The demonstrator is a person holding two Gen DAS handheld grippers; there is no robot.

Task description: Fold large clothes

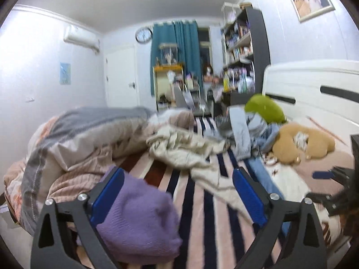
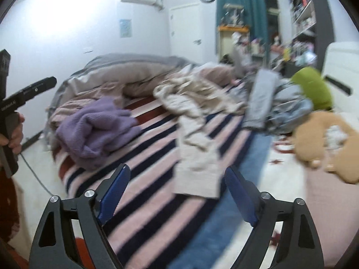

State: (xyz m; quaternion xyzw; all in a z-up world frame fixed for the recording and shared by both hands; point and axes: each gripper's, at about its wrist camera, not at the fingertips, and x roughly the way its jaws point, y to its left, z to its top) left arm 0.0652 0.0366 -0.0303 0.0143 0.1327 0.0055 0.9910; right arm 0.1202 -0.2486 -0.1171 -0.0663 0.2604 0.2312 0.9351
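Sweater (image 1: 136,219), purple knit, nearest, on striped blanket (image 1: 197,213): soft, floppy, light; grab at hem or shoulder edge. Left gripper (image 1: 177,192) spread wide, empty, above it. Right gripper (image 2: 177,188) spread, empty, just short of cream garment (image 2: 197,148) beyond sweater. Blue clothes (image 2: 280,112) farther, near green pillow (image 2: 314,87).
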